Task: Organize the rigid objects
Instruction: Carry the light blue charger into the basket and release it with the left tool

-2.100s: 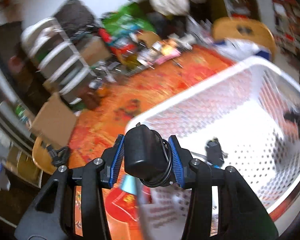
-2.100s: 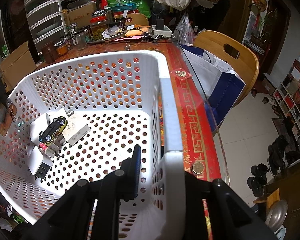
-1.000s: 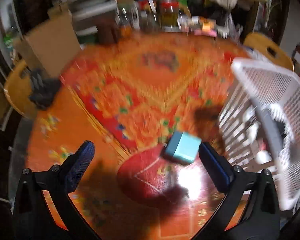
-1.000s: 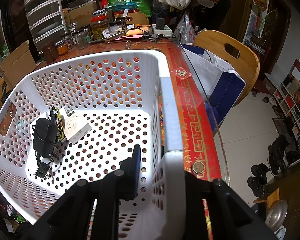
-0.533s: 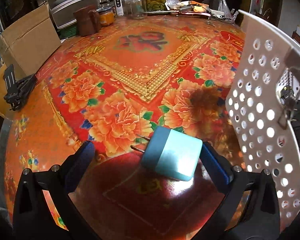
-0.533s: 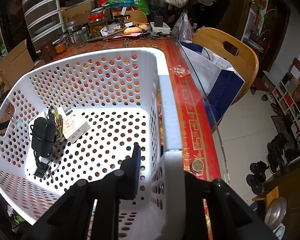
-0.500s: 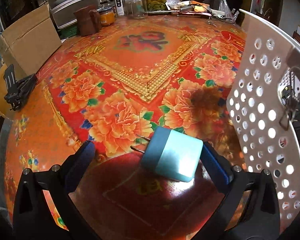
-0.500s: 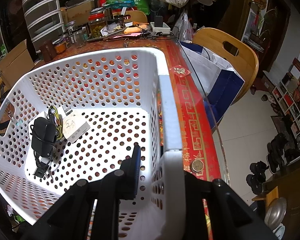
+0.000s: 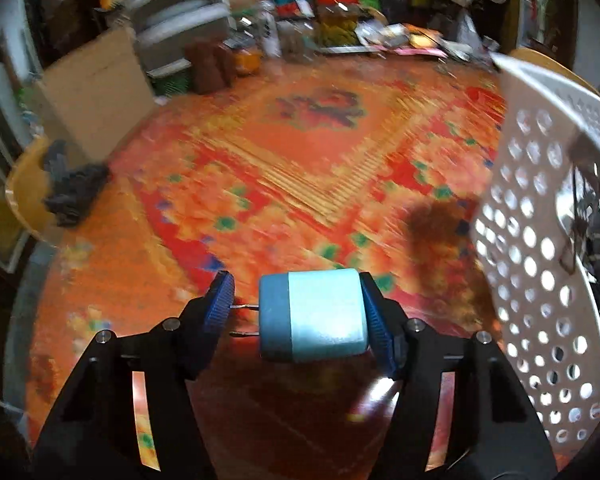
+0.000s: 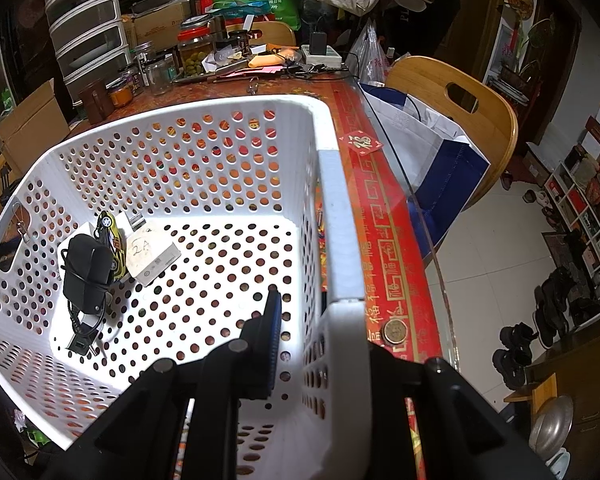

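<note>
My left gripper (image 9: 300,316) is shut on a light blue plug adapter (image 9: 314,315), its two prongs pointing left toward the left finger, held just above the red floral tablecloth (image 9: 260,152). The white perforated basket (image 9: 540,240) stands to its right. My right gripper (image 10: 320,340) is shut on the basket's near right wall (image 10: 342,240), one finger inside and one outside. Inside the basket lie a black power adapter with cord (image 10: 86,268), a yellow toy car (image 10: 114,240) and a white box (image 10: 152,256).
Jars, bottles and clutter (image 10: 188,56) crowd the table's far edge. A cardboard box (image 9: 96,92) and plastic drawers (image 9: 180,20) stand at the back left. A wooden chair (image 10: 460,96) with a blue-white bag (image 10: 432,148) is at the right. A coin (image 10: 396,330) lies by the table edge.
My left gripper let the black adapter go into the basket, swung left over the table, then closed on the light blue adapter and lifted it. The right gripper has kept its hold on the basket.
</note>
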